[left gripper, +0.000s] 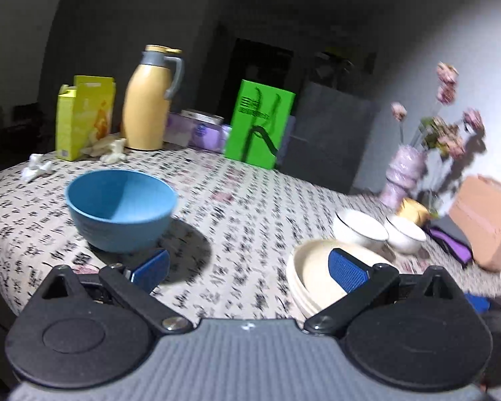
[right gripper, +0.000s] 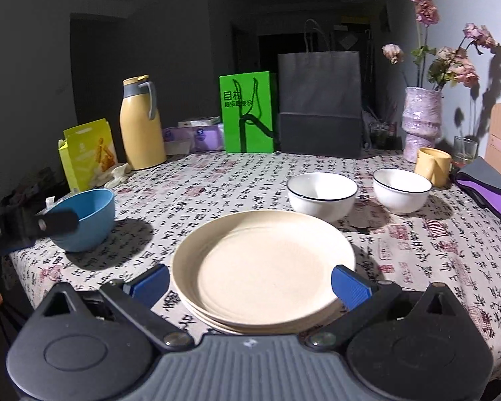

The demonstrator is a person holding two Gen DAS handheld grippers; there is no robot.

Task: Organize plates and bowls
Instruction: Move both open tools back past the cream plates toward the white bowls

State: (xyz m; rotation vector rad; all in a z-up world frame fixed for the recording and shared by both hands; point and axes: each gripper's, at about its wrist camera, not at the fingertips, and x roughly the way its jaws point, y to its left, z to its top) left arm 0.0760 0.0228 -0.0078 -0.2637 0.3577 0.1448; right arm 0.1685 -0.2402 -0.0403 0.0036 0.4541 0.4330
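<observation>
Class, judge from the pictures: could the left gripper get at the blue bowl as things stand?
Probably yes: the left gripper is open, and the blue bowl stands just ahead with nothing between them.

On the bench (right gripper: 217, 180), the stacked plates (right gripper: 264, 270) sit centre-front. Two bowls (right gripper: 322, 193) (right gripper: 401, 189) stand side by side behind them at one o'clock. A third bowl (right gripper: 87, 217) lies at ten o'clock, well apart. A jug (right gripper: 140, 123), bags (right gripper: 247, 113) and a vase (right gripper: 421, 123) line the twelve o'clock edge.

A yellow thermos (right gripper: 141, 123), green bag (right gripper: 247, 113) and flower vase (right gripper: 421, 123) stand at back.
</observation>
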